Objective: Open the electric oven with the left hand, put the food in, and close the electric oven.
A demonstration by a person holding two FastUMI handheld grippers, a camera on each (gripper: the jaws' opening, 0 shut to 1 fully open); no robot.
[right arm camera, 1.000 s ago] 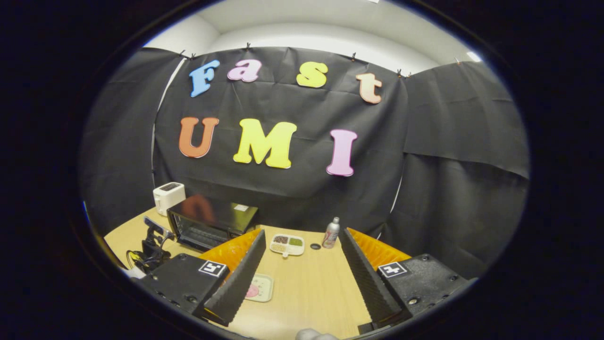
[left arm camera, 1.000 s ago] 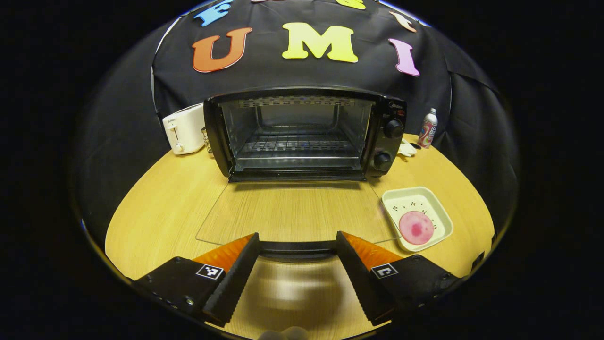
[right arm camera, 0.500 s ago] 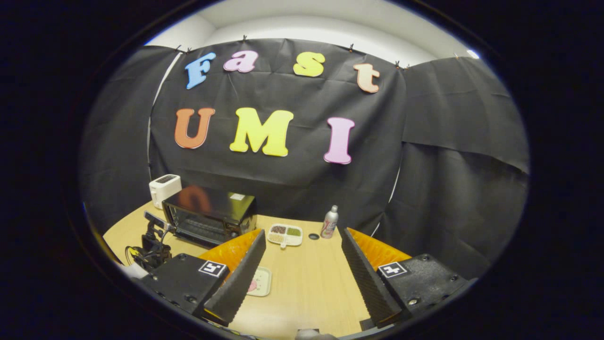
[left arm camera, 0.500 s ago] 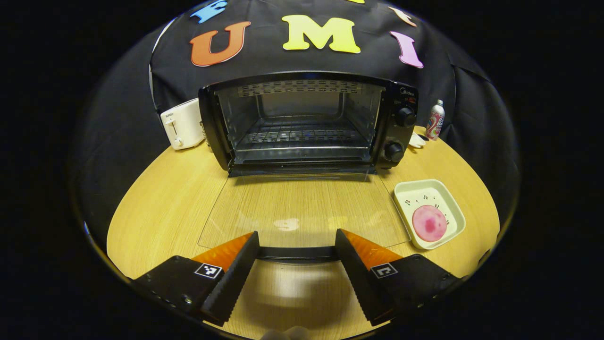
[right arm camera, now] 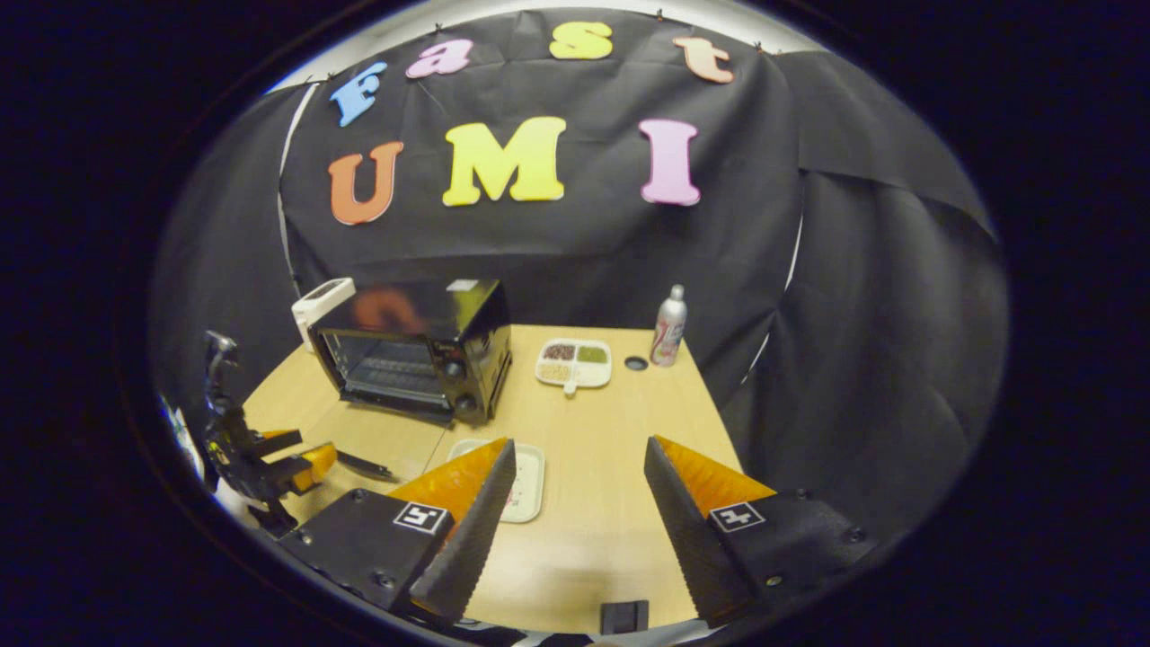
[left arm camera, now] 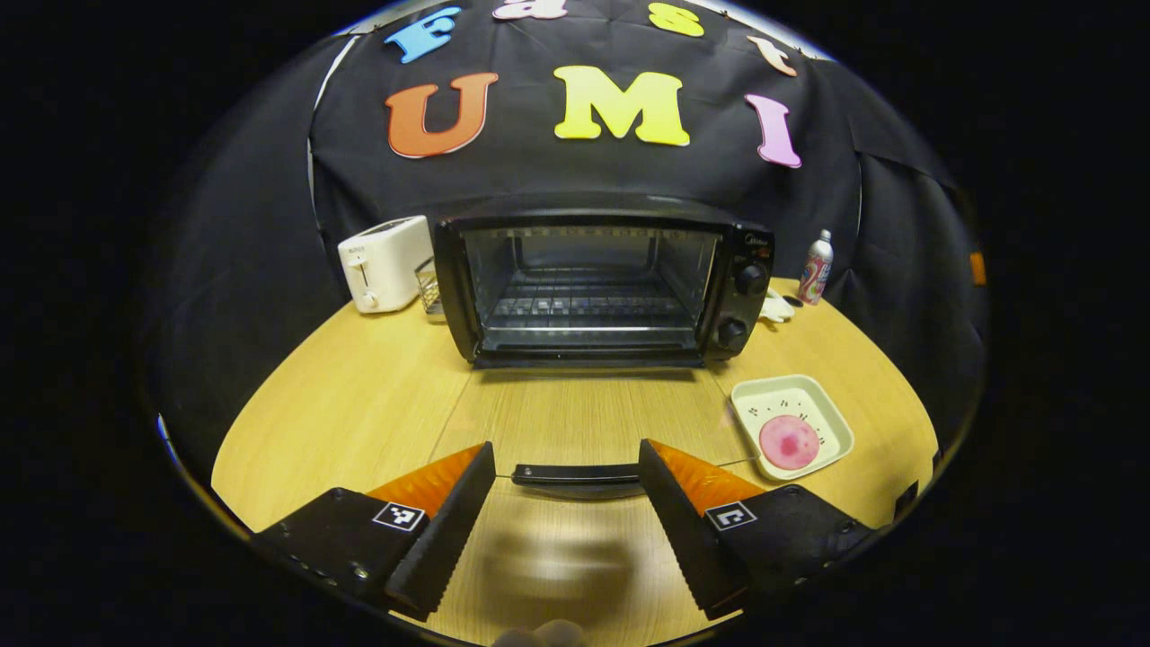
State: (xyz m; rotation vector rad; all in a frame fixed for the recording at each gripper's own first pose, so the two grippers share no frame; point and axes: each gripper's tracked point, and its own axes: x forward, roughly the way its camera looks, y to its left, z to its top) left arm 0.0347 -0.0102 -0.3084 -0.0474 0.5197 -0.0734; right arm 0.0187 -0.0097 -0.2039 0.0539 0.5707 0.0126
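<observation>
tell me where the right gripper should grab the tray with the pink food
Grip the tray by its raised rim on the near edge, coming from above and the front with one finger inside and one outside. It lies flat on the table, so only the rim offers a hold, and the pink food stays untouched.

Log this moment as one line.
black electric oven: door down | left gripper: open, at handle | pink food: in white tray | right gripper: open

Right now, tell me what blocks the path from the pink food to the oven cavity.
Nothing visible does. The oven door lies open and flat; the pink food sits in its tray, right of the door.
</observation>
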